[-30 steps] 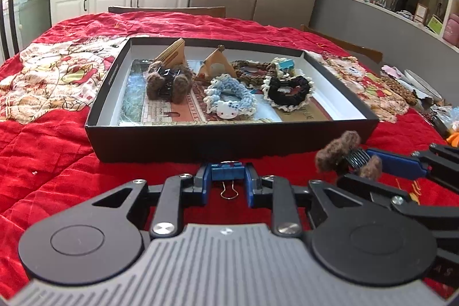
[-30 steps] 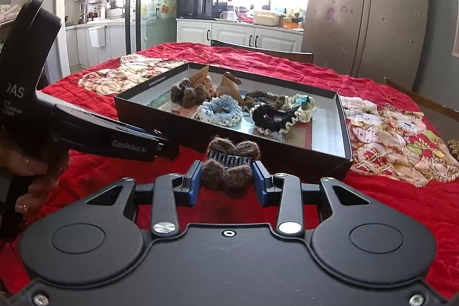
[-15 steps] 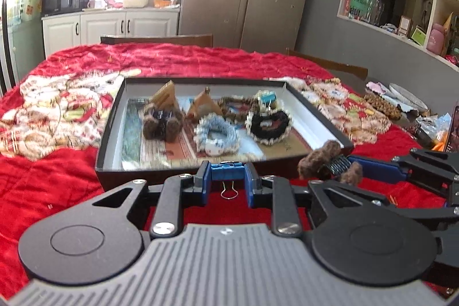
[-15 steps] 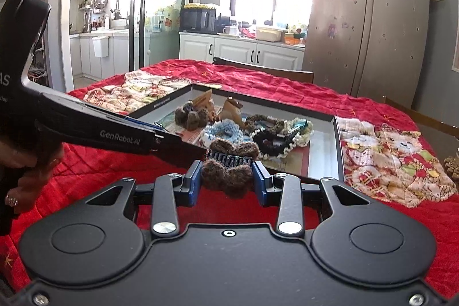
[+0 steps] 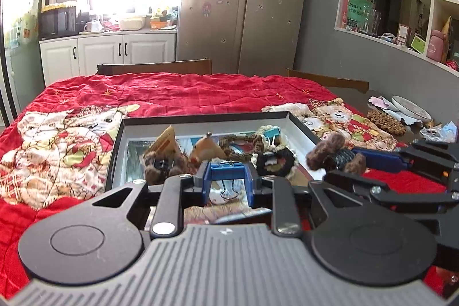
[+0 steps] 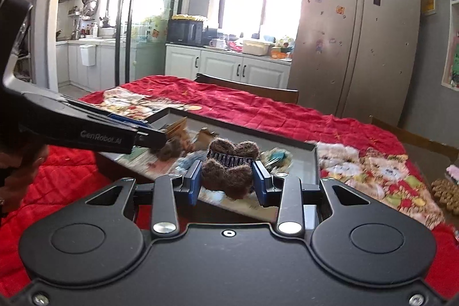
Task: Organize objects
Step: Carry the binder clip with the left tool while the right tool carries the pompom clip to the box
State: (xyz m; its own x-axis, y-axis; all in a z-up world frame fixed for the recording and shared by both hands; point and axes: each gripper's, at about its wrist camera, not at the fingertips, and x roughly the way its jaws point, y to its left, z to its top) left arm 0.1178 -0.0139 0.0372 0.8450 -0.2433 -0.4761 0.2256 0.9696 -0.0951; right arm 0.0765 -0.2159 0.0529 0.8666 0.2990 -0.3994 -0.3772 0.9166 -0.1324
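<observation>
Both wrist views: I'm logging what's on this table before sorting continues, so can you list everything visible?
binder clip: one, blue, held in left gripper over the box
fuzzy hair claw: one, brown, held in right gripper above the box
box: one, black with pale lining, on the quilt
second fuzzy claw: one, brown, inside the box, left
black scrunchie: one, inside the box, right
quilt: one, red with bear print, covering the table
fridge: one, beige, behind the table
left gripper: shut on the clip
right gripper: shut on the claw
</observation>
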